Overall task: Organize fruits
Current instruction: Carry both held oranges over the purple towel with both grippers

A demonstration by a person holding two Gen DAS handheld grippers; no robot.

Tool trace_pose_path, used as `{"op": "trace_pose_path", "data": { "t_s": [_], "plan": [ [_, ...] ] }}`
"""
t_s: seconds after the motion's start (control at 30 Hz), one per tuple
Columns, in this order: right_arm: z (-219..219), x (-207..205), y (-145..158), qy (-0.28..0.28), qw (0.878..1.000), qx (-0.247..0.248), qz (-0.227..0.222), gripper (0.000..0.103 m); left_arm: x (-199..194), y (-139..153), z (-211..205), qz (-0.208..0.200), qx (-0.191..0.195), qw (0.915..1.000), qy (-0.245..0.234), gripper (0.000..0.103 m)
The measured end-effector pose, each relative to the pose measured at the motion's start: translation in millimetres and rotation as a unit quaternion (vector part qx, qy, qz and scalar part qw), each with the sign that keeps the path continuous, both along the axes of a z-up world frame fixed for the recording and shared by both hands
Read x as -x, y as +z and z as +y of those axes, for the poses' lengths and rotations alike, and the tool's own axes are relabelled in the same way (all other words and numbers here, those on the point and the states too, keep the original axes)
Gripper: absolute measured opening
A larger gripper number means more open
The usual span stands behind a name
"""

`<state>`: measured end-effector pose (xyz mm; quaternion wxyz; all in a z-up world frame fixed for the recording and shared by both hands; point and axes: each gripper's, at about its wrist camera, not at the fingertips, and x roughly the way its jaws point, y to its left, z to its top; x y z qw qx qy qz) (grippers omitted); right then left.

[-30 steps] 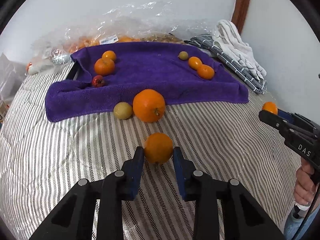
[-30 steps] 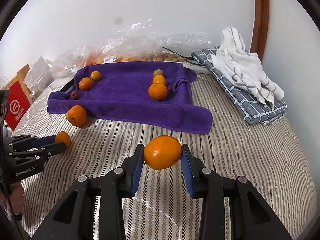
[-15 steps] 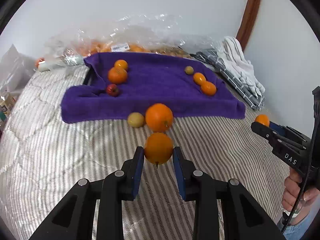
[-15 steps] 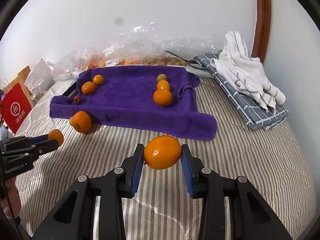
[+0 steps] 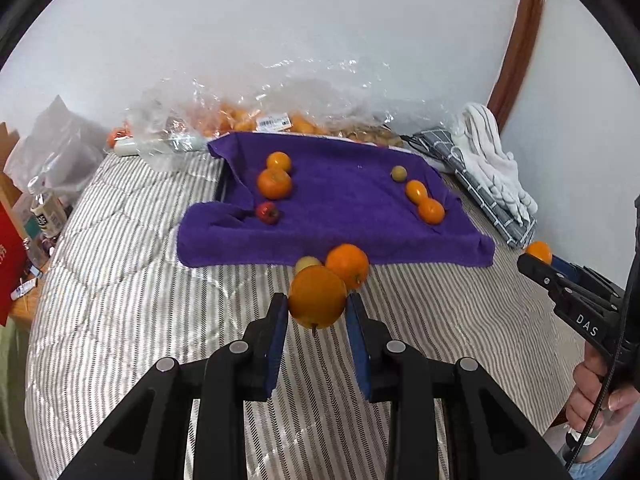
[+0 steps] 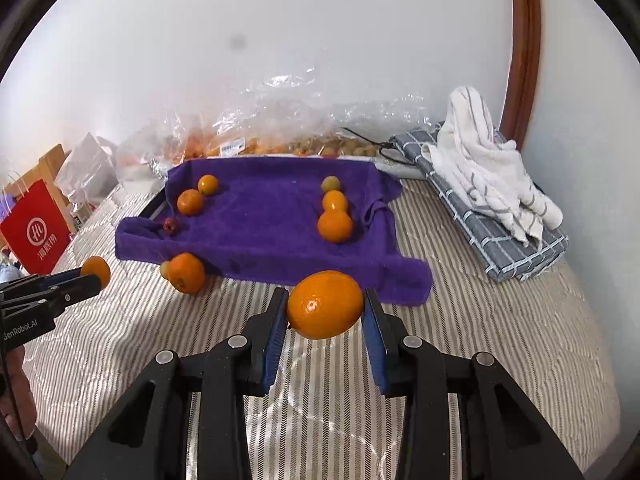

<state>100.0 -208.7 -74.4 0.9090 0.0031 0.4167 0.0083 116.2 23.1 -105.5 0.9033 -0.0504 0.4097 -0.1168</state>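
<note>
Left gripper (image 5: 318, 312): I hold it above the striped bedding (image 5: 120, 280). Its jaws pinch a round orange (image 5: 317, 297) between the blue pads, clear of the surface.

Right gripper (image 6: 325, 314): I hold it over the bedding, just short of the towel's near edge. Its jaws pinch an oval orange (image 6: 325, 305) from both sides, also lifted off the bedding.

Purple towel (image 5: 340, 200): spread on the bed toward the wall, its left and right edges rumpled upward.

Left row on towel: a small orange (image 5: 279, 161) farthest back, a larger orange (image 5: 274, 183) touching it in front, and a small red fruit (image 5: 267, 213) nearer, lying apart from them.

Right row on towel: a small yellow-green fruit (image 5: 398, 173) farthest back, then a tangerine (image 5: 416, 191) and a second tangerine (image 5: 431, 211) in front, these two touching.

Loose fruit: a big orange (image 5: 347, 265) and a pale yellow fruit (image 5: 307, 263) lie side by side on the bedding just off the towel's near edge.

Background: clear plastic bags (image 5: 280, 108) with more fruit along the wall; a white striped cloth (image 6: 492, 176) lies on a folded grey checked cloth (image 6: 492, 236) at the right.

Cross view: from the left wrist camera I see the right gripper at the frame's right edge, with a hand (image 5: 600, 396) on its handle.
</note>
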Motion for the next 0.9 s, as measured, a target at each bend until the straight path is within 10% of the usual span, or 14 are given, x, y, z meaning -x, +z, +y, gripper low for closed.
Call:
{"op": "trace_pose_path", "data": {
  "t_s": [0.9],
  "plan": [
    [-12.0, 12.5, 81.6, -0.027, 0.999, -0.012, -0.03, 0.037, 12.1, 69.0, -10.5, -0.03, 0.0, 0.9995, 0.008, 0.028]
  ]
}}
